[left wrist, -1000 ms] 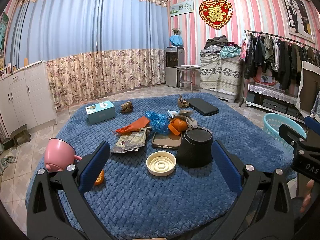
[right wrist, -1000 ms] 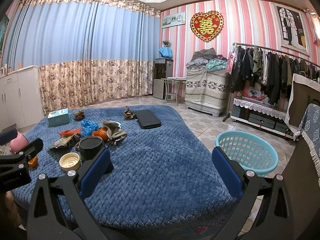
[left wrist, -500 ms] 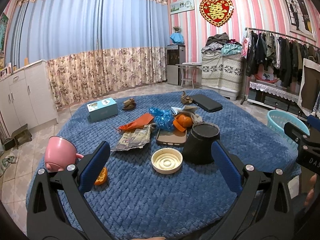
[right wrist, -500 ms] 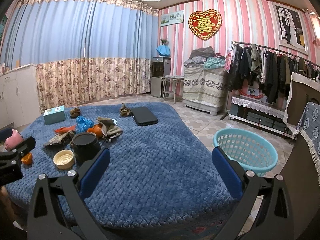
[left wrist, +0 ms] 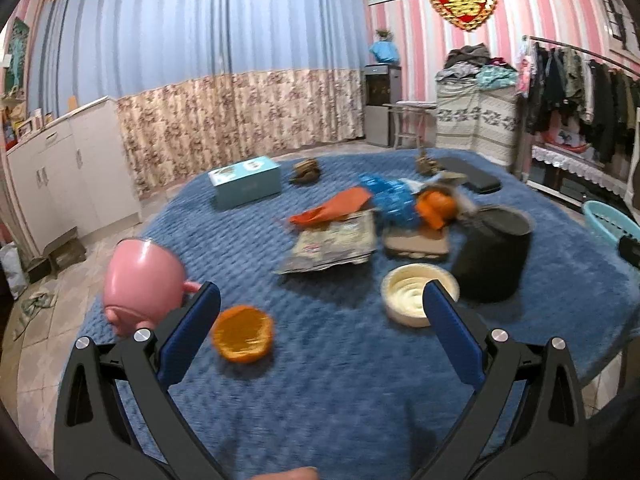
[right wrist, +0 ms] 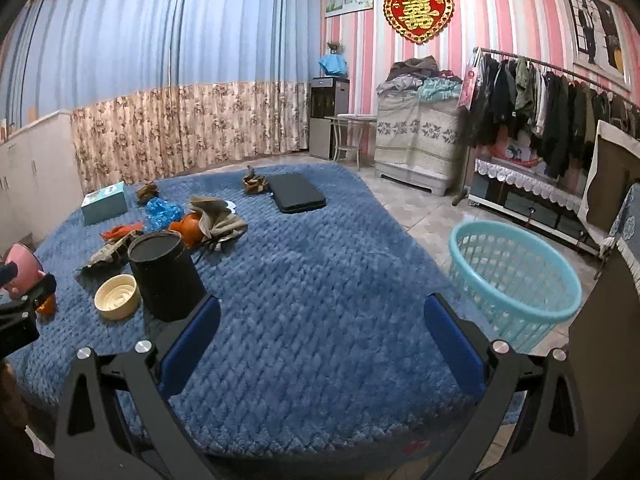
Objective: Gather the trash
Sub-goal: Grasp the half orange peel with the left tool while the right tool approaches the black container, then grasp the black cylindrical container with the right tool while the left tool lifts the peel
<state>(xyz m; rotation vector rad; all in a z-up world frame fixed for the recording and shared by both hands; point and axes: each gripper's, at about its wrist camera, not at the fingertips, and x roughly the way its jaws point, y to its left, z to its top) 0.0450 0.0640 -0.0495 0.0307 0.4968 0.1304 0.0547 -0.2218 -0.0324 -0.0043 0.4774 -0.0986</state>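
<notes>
Right now both pairs of tongs hang above the blue quilted bed (right wrist: 320,280) with their blue pads spread wide apart and nothing between them. The left tongs (left wrist: 320,312) point down over the near left part of the bed, where a hollow orange peel half (left wrist: 243,334) lies on the cover just beside the left pad. Close to it, at the bed's edge, sits a pink cup (left wrist: 140,280), tilted. Farther in lie a cream round lid (left wrist: 416,294) and, touching it or nearly so, a black cylindrical container (left wrist: 494,254) standing upright. Behind these is a heap of rubbish: a crumpled printed wrapper (left wrist: 334,246), an orange wrapper (left wrist: 332,210), a blue plastic bag (left wrist: 390,198) and more orange peel (left wrist: 436,206). A light blue box (left wrist: 245,182) rests well back. The left view is blurred. The right tongs (right wrist: 320,320) hover over the bare middle of the bed. On the tiled floor beside the bed stands a turquoise basket (right wrist: 516,280).
</notes>
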